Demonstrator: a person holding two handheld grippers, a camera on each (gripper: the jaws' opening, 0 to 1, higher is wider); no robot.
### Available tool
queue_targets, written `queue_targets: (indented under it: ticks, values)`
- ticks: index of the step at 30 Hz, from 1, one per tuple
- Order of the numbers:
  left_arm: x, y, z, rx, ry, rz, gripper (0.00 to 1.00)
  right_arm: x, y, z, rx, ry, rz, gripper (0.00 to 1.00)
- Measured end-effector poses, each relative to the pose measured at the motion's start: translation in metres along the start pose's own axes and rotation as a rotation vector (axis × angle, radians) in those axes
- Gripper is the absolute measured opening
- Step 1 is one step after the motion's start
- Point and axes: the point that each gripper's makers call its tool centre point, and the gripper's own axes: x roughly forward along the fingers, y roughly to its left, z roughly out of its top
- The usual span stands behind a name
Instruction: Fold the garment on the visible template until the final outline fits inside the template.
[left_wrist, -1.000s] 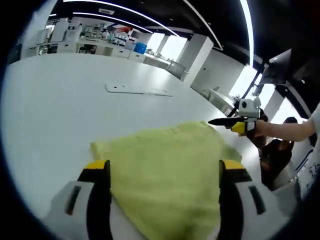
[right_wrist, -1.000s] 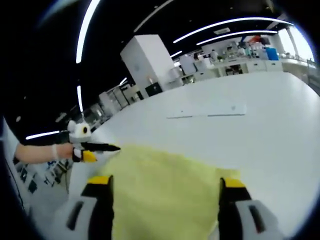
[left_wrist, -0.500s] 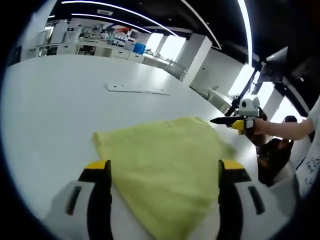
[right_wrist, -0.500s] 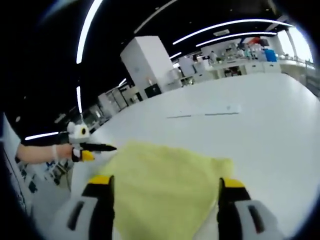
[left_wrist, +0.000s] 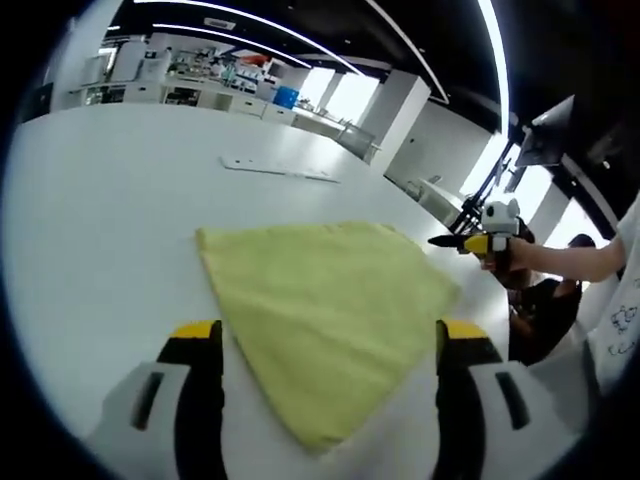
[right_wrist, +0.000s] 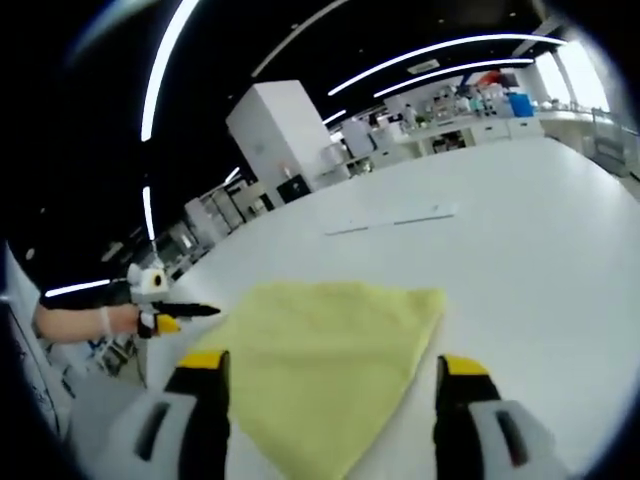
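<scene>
Left gripper view: the left hand-held gripper (left_wrist: 327, 350) has its jaws spread wide and holds nothing, poised above the near corner of the yellow garment (left_wrist: 320, 310). The garment lies flat on the white surface (left_wrist: 100, 220), folded to a compact shape, its near corner between the jaws and well short of any edge of the surface.

In the right gripper view, the right hand-held gripper (right_wrist: 327, 385) is likewise wide and empty, over the garment (right_wrist: 320, 350).

The cloth looks soft, light and limp; it will likely sag and drag when lifted. Judged best grip: pinch a corner or folded edge through all layers.

Farther off, a flat white strip (left_wrist: 278, 168) lies on the surface. No template outline can be made out.
</scene>
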Motion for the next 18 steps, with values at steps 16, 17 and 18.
queue_targets:
  ticks: [16,17,18]
  values:
    - [-0.026,-0.007,-0.025,0.029,0.038,0.011,0.81,-0.026,0.004,-0.020,0.024,0.002,-0.018,0.82]
    - [-0.027,-0.013,-0.027,0.032,0.041,0.014,0.80,-0.027,0.003,-0.021,0.025,0.003,-0.019,0.82]
    - [-0.028,-0.016,-0.028,0.035,0.042,0.013,0.80,-0.029,0.004,-0.023,0.028,0.005,-0.019,0.81]
